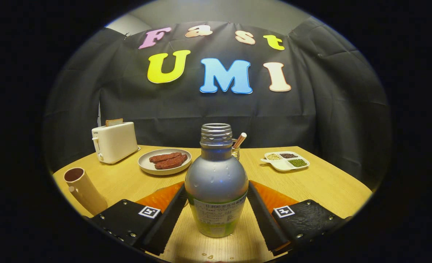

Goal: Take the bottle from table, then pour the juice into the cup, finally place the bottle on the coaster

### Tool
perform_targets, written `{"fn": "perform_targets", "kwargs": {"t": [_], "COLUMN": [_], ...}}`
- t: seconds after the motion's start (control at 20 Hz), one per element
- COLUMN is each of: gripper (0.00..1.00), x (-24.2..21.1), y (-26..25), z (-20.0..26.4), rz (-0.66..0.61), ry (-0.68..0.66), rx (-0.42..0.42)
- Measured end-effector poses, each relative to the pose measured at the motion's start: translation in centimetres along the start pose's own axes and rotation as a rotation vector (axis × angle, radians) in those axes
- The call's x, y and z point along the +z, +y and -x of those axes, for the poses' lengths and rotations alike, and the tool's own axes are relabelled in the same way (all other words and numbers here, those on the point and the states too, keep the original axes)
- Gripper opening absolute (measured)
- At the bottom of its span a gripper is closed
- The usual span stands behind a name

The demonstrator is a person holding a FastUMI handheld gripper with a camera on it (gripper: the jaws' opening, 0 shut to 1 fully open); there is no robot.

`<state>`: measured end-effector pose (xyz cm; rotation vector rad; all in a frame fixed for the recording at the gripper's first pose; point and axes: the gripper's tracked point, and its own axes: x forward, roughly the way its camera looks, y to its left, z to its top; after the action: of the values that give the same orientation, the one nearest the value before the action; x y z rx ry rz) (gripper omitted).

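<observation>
A grey bottle [216, 182] with a green label and no cap stands upright between my fingers, its base at the wooden table [329, 186]. My gripper [216, 199] is shut on it: both fingertips [177, 204] press against its sides just below the shoulder. A tall beige cup [83, 190] with a dark inside stands to the left, just beyond my left finger.
A white toaster [114, 141] with a slice of bread sits at the back left. Beside it is a grey plate [164, 160] with reddish sausages. A striped stick in a small holder [239, 142] stands behind the bottle. A white divided dish [285, 160] of beans lies at the back right.
</observation>
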<state>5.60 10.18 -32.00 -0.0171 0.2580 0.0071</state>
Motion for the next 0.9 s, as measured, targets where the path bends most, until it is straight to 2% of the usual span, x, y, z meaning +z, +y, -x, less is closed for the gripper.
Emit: {"fn": "perform_targets", "kwargs": {"t": [0.05,0.1,0.15,0.3,0.65,0.9], "gripper": [0.95,0.85,0.81,0.78,0.78,0.78], "x": [-0.2,0.2,0.0,0.6,5.9,8.4], "y": [0.1,0.1,0.4,1.2,3.0,5.4], "z": [-0.1,0.0,-0.1,0.0,1.1,1.3], "rz": [0.009,0.011,0.015,0.069,0.374,0.508], "ry": [0.012,0.013,0.031,0.063,0.026,0.016], "rx": [-0.001,0.007,0.016,0.050,0.067,0.104]}}
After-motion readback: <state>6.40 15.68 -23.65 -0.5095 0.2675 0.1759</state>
